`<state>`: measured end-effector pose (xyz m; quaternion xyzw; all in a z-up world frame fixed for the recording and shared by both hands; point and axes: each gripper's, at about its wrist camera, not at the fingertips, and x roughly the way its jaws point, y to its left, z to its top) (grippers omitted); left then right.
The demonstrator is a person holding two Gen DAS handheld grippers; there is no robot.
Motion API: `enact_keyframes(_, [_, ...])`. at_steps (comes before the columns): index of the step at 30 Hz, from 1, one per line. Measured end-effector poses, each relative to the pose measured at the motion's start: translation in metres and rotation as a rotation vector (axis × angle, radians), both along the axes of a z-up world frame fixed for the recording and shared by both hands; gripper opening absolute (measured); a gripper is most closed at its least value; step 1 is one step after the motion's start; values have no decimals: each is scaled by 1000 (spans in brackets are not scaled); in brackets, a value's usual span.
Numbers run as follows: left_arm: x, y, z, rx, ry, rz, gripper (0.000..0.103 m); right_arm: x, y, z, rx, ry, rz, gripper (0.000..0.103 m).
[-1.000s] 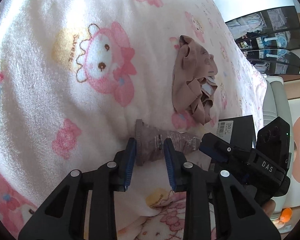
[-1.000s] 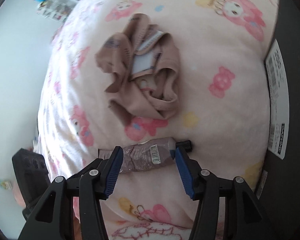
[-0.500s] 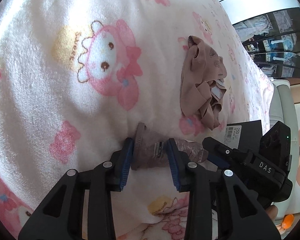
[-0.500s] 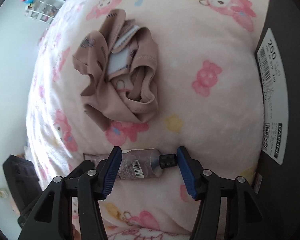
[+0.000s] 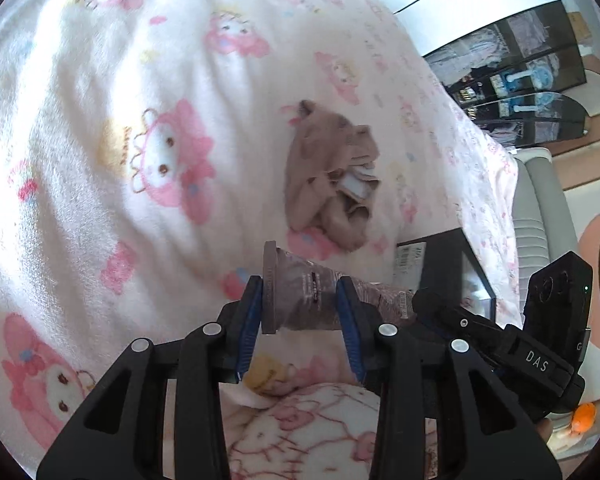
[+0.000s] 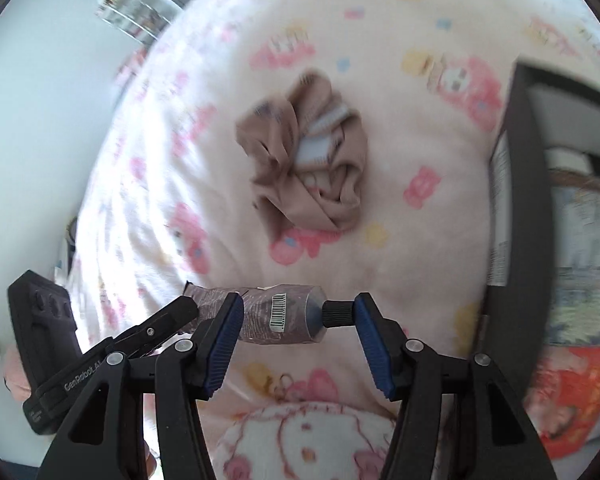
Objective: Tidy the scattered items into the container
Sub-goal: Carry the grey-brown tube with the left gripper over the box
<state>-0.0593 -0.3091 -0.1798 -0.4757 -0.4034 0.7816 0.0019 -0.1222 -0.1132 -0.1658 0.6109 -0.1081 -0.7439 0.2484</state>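
The brownish squeeze tube (image 5: 300, 300) is held in the air above the bed, its long axis running crosswise to both claws. Its flat crimped end (image 5: 269, 286) points to the left claw's side and its black screw cap (image 6: 337, 314) to the right claw's side.

The left claw (image 5: 300, 306) is clenched across the crimped half of the tube, pads pressing its sides. The right claw (image 6: 298, 318) brackets the cap half lengthwise: one pad lies on the tube body, the other touches the tip of the cap, so it looks to be pinching the tube end to end, though how firm that hold is I cannot tell.

Beyond the tube, a crumpled tan garment (image 6: 308, 168) lies on the cartoon-print blanket (image 5: 100, 160), well clear of both claws.

The dark box (image 6: 516, 184) with a white barcode label stands at the bed's edge on the right claw's side, past the cap end. Judging by this, the tube must travel cap-first toward the right, and the right claw is the nearer one to carry it in.
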Motion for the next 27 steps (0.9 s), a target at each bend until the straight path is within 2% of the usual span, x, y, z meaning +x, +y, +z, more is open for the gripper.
enact_keyframes(2, [-4,18,23,-11,47,-48,36,3,30,26,-41,49,-26,55])
enact_keyframes(3, [-7,30,32,-12,68,-79,36,1,31,37,-53,71,-42,55])
enact_keyframes(4, [-12,43,39,-12,82,-109,36,1,58,52,-55,91,-59,55])
enact_keyframes(6, [-22,75,51,-22,105,-179,36,-4,61,70,-48,127,-100,55])
enact_keyframes(11, [-56,169,52,-13,117,-354,36,13,164,113,11,192,-239,55])
enact_keyframes(14, [-73,222,46,-14,115,-442,36,2,210,93,49,182,-329,55])
enact_keyframes(19, [-98,289,38,-24,118,-548,37,8,278,84,84,169,-431,55])
enact_keyframes(24, [-102,329,29,-81,114,-584,37,9,313,65,122,156,-453,55])
enact_keyframes(27, [-97,339,17,-69,85,-595,38,11,325,56,156,147,-440,55])
